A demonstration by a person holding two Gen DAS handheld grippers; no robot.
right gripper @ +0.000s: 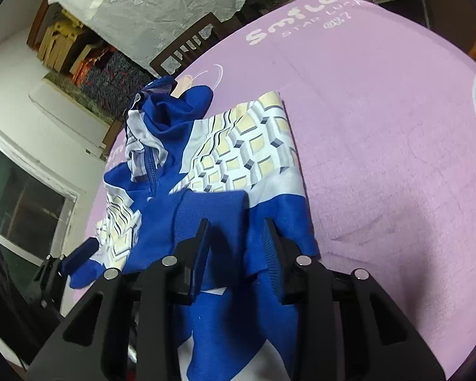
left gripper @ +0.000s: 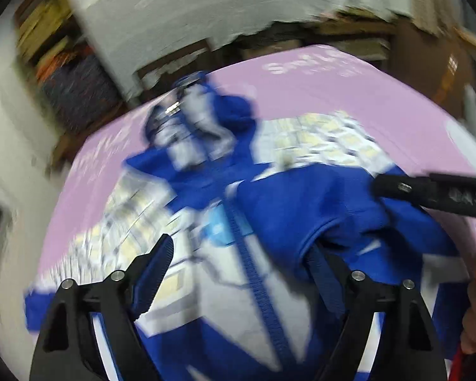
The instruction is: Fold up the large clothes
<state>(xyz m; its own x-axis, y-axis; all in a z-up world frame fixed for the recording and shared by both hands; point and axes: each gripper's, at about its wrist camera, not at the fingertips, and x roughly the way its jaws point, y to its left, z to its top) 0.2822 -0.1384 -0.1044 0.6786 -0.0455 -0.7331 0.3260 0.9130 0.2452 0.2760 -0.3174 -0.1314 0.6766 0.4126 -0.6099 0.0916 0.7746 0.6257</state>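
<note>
Pink cloth (right gripper: 380, 133): covers the whole counter; white lettering near its far edge reads "Smile" in large type, with a smaller line below beginning "STAR LUC" and a circled mark that is too small to read. The same lettering appears blurred in the left wrist view (left gripper: 317, 73).

Jacket (right gripper: 212, 165): a blue and white zip-up garment with a cream-and-grey cube print, lying on the pink cloth toward the counter's left side, its collar bunched toward the far edge and its lower part hanging over the near edge. The zip (left gripper: 247, 254) runs down its middle; a pale blue patch beside the zip is too blurred to read. The left wrist view (left gripper: 301, 209) is motion-blurred throughout.

Lace cover (right gripper: 161, 0): white, draped over furniture beyond the counter's far edge.

Right gripper (right gripper: 236, 231): jaws parted, with a raised fold of the blue fabric standing between them; whether the jaws touch the cloth cannot be told.

Left gripper (left gripper: 238, 254): jaws spread wide over the jacket's front; blue fabric lies against the right-hand jaw, but no grasp is evident.
</note>
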